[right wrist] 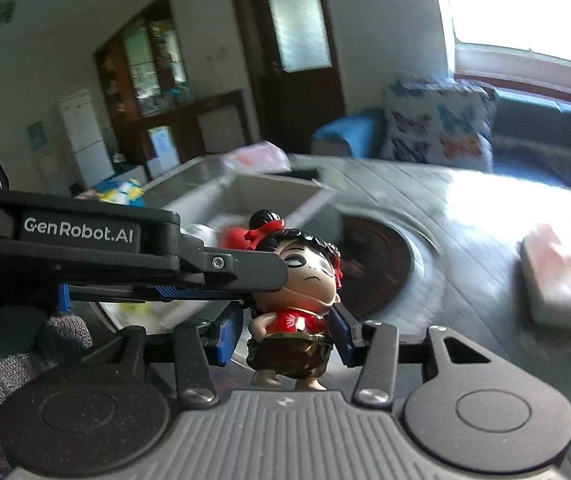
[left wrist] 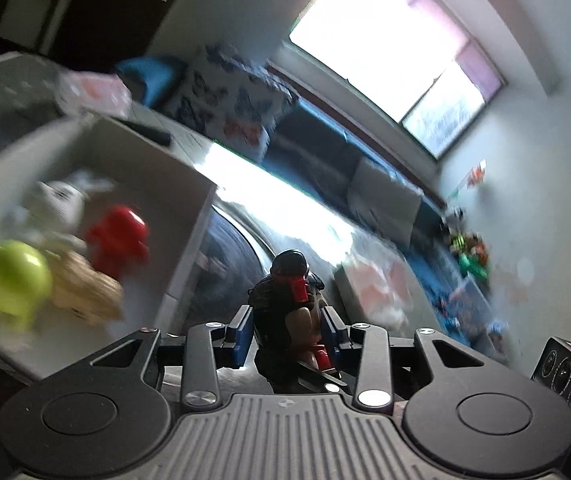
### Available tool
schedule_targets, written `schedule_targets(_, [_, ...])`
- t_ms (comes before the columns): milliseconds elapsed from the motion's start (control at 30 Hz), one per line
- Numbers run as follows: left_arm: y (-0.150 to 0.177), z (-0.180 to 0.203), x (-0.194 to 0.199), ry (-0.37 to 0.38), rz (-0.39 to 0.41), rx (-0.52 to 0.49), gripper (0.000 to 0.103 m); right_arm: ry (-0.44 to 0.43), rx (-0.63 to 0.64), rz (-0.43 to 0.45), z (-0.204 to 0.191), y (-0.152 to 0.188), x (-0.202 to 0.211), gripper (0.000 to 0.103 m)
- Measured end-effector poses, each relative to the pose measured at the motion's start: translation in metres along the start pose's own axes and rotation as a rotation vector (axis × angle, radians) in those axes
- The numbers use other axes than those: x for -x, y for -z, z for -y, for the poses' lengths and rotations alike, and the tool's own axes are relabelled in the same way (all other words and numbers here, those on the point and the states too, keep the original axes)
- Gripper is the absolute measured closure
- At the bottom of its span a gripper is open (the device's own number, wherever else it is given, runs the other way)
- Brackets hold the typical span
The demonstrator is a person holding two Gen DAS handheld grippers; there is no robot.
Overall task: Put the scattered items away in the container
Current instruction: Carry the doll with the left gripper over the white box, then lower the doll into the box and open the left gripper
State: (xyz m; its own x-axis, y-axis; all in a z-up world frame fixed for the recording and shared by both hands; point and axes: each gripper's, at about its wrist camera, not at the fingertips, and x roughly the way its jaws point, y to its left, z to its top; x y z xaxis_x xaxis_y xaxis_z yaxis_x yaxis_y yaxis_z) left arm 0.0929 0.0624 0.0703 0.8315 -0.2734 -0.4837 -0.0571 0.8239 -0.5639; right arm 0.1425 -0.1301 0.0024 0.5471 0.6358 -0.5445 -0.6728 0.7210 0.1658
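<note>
My left gripper (left wrist: 285, 332) is shut on a dark figurine (left wrist: 285, 304) with a black helmet and red parts, held in the air just right of the grey container (left wrist: 157, 176). The container holds a red toy (left wrist: 119, 240), a green toy (left wrist: 9, 280), a tan toy (left wrist: 81, 292) and a white toy (left wrist: 61, 200). My right gripper (right wrist: 285, 334) is shut on a doll figurine (right wrist: 299, 280) with black hair, red bows and a red top. The left gripper's finger (right wrist: 241, 270) crosses the right wrist view just left of the doll's head. The container (right wrist: 277, 192) lies behind it.
A round dark inset (right wrist: 381, 264) sits in the grey table beside the container. A pink-white tissue pack (right wrist: 561, 276) lies at the right, another (left wrist: 93, 92) beyond the container. A blue sofa with a patterned cushion (right wrist: 433, 124) stands behind the table. Toys lie on the floor (left wrist: 469, 256).
</note>
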Motion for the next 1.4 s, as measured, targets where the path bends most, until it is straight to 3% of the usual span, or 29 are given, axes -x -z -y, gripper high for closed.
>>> schedule_targets(200, [-0.014,-0.037,0.042,-0.082,0.068,0.050,0.064,-0.101,0.085,0.000,-0.052,-0.021,-0.025,0.055])
schedule_targets(467, [-0.025,-0.083,0.052,-0.177,0.043,0.127,0.064,-0.193,0.126,-0.087,-0.092,-0.028,-0.070,0.057])
schedule_targets(967, [-0.020,-0.106,0.022,-0.224,-0.044,0.136,0.065,-0.217,0.096,-0.201,-0.087,-0.015,-0.110,0.059])
schedule_targets(1400, [-0.017,-0.103,0.027,-0.230,-0.046,0.119,0.065,-0.209,0.107,-0.193,-0.089,-0.013,-0.109,0.058])
